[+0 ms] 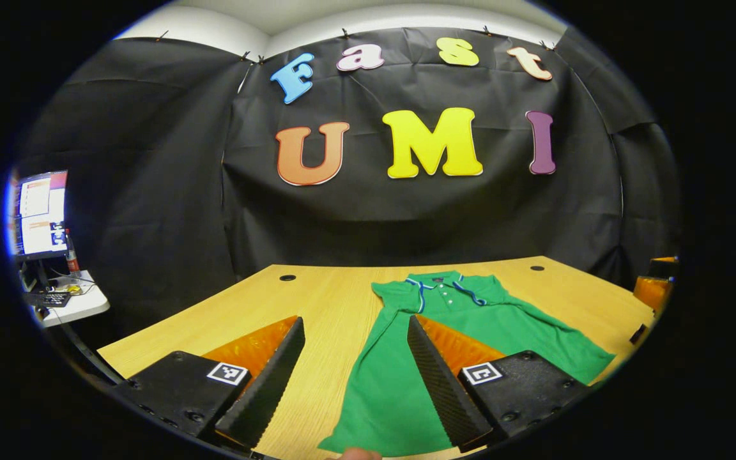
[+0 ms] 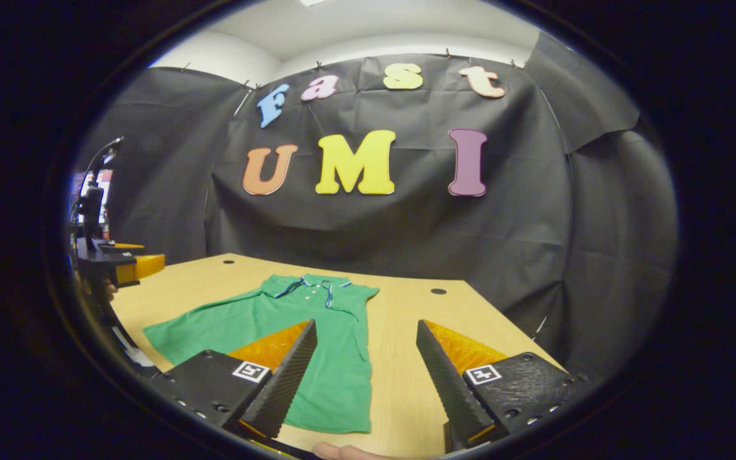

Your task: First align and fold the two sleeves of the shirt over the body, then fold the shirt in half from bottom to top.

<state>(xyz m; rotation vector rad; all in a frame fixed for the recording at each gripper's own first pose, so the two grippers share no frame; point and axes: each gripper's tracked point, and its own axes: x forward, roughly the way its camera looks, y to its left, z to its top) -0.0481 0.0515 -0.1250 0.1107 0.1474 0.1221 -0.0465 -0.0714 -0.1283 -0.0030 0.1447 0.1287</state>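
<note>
A green polo shirt (image 1: 508, 319) with a striped collar lies flat on the wooden table (image 1: 317, 300), collar at the far end and hem toward me. My left gripper (image 1: 355, 319) hovers open over the shirt's left side, near the hem, holding nothing. In the right gripper view the shirt (image 2: 336, 351) lies left of centre, its right short sleeve (image 2: 363, 295) lying close against the body. My right gripper (image 2: 366, 322) is open above the shirt's right edge, nothing between its fingers. The left gripper (image 2: 126, 265) also appears at that view's left edge, and the right gripper (image 1: 654, 287) at the left gripper view's right edge.
A monitor (image 1: 39, 214) stands on a small white side table (image 1: 71, 303) off the table's left. Two round cable holes (image 1: 287, 278) (image 1: 537, 268) sit near the table's far edge. A fingertip (image 1: 356, 455) shows at the bottom. Black cloth walls close the back and sides.
</note>
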